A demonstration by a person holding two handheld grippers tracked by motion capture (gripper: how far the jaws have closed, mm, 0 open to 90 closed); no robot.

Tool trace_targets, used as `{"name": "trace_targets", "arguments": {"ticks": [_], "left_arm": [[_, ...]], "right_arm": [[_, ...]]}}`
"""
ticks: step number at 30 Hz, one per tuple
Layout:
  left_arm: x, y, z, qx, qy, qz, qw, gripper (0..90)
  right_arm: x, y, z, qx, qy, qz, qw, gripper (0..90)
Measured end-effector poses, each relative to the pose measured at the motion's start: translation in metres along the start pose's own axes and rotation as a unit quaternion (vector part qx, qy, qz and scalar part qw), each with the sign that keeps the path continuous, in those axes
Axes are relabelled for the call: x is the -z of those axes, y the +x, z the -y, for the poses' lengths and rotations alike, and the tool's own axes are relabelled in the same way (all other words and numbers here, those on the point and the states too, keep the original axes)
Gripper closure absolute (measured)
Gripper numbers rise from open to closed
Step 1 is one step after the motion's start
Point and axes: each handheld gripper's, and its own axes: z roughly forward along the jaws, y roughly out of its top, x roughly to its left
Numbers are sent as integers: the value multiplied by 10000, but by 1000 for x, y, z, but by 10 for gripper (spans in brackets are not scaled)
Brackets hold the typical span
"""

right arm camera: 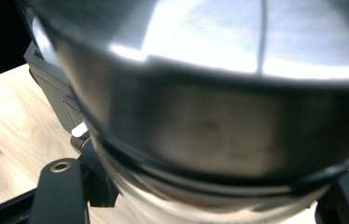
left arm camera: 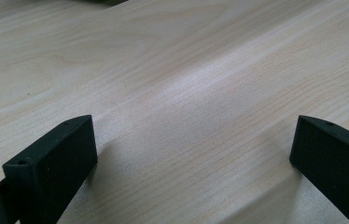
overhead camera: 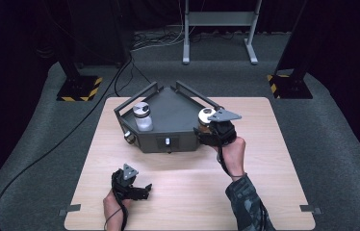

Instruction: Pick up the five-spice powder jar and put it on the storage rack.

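Pale wood grain covers the worktop (overhead camera: 187, 192), where a dark grey, wedge-shaped tray (overhead camera: 168, 113) with raised rails sits toward the far side. The right tongs (overhead camera: 206, 126) are clamped on a small jar with a white and silver lid (overhead camera: 206, 114), held at the tray's right front corner; in the right gripper view that jar (right arm camera: 219, 107) looms as a shiny blur between the jaws. A second jar (overhead camera: 143, 116) of the same kind stands upright inside the tray near its left rail. The step in hand looks like carrying the gripped jar into or out of the tray; which way, I cannot tell. Either way, the next move calls for clearing the tray's rail without tipping the jar, then setting it down flat before letting go.

The left tongs (overhead camera: 139, 191) rest low on the near part of the worktop, jaws wide apart with bare wood between them. Grey carpet (overhead camera: 341, 144) surrounds the worktop, with black cables, dark stand bases marked in yellow and black stripes (overhead camera: 79, 89), and a metal frame (overhead camera: 219, 29) at the back of a dim room.
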Motion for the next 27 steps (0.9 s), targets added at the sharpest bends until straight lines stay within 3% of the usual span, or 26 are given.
{"name": "trace_targets", "arguments": {"ticks": [27], "left_arm": [[0, -1, 1, 3, -18, -11, 10000, 4]], "right_arm": [[-34, -4, -19, -92, 139, -106, 9998, 302]]}}
